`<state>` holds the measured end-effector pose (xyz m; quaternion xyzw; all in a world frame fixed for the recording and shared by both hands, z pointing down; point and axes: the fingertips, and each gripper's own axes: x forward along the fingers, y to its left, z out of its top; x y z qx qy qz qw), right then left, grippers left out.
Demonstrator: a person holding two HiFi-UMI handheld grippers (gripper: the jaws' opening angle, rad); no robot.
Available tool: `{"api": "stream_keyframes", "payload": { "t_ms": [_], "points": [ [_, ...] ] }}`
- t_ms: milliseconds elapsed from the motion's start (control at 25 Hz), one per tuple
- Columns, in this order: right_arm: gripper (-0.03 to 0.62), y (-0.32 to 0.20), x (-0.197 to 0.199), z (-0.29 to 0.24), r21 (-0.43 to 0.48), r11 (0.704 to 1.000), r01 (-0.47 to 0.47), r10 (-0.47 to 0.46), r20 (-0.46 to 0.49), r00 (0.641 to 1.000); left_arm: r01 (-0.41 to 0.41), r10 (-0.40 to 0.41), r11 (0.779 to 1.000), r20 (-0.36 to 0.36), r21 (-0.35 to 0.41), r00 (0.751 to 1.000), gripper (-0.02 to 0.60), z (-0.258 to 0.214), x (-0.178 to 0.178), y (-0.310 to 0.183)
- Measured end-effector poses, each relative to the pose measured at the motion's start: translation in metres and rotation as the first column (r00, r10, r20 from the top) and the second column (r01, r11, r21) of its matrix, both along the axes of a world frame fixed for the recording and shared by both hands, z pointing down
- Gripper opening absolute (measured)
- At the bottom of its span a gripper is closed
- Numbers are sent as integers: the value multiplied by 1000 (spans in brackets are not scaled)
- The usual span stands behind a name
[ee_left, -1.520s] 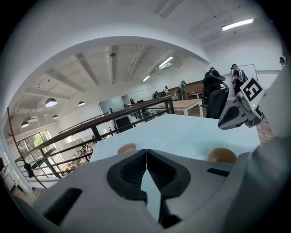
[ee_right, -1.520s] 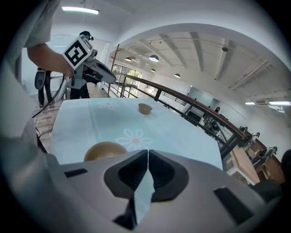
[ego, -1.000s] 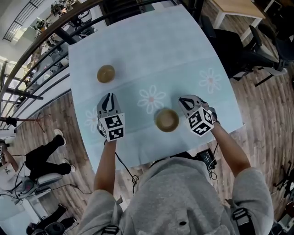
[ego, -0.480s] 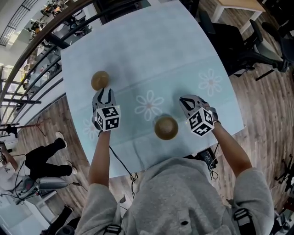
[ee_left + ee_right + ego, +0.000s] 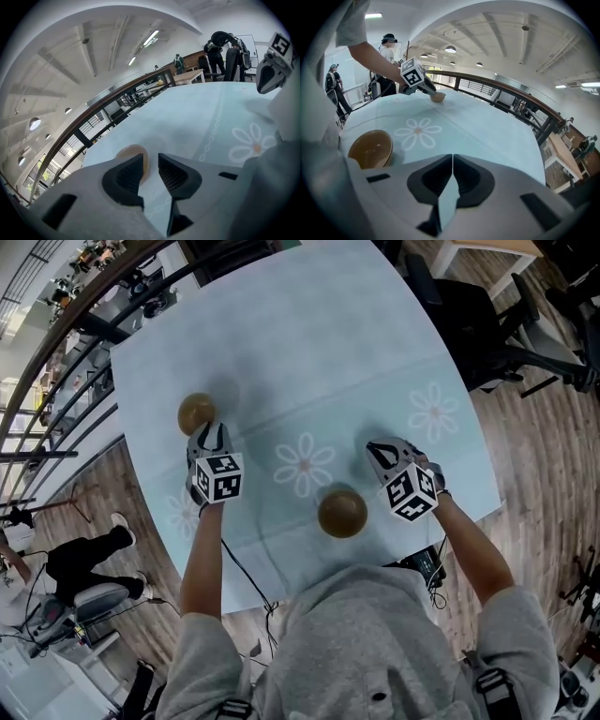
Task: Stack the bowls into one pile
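Two brown bowls stand apart on the pale blue tablecloth (image 5: 309,343). The far bowl (image 5: 196,412) sits at the left, just ahead of my left gripper (image 5: 212,431). In the left gripper view that gripper (image 5: 150,168) is open by a narrow gap, and the far bowl (image 5: 133,156) shows partly behind its left finger (image 5: 125,177). The near bowl (image 5: 341,512) rests by the table's front edge, left of my right gripper (image 5: 379,450). In the right gripper view the right gripper (image 5: 452,172) is shut on nothing, with the near bowl (image 5: 370,149) to its left.
The cloth carries daisy prints (image 5: 304,465). A dark railing (image 5: 56,343) runs along the table's left side, with a person (image 5: 70,563) on the wooden floor below. Chairs (image 5: 511,343) stand to the right.
My left gripper has moved forward and left across the table, up to the far bowl. The right gripper and the near bowl have kept their places.
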<state>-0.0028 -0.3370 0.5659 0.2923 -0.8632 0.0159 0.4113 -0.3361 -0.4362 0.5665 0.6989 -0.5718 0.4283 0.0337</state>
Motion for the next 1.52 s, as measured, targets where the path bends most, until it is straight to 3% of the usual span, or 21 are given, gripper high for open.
{"api": "stream_keyframes", "payload": {
  "t_ms": [400, 560, 840, 1520],
  "points": [
    [29, -5, 1, 12, -26, 1000, -11, 10, -21, 1000, 19, -17, 998, 46, -64, 999, 110, 29, -17, -9],
    [29, -5, -1, 8, -17, 1000, -14, 14, -16, 1000, 31, -26, 998, 98, -58, 995, 49, 30, -25, -10],
    [29, -2, 10, 9, -9, 1000, -21, 21, -26, 999, 35, -24, 997, 145, -74, 989, 23, 27, -23, 0],
    [29, 24, 27, -8, 44, 999, -6, 6, 2, 1000, 58, -50, 995, 99, -79, 994, 23, 1, 8, 69]
  ]
}}
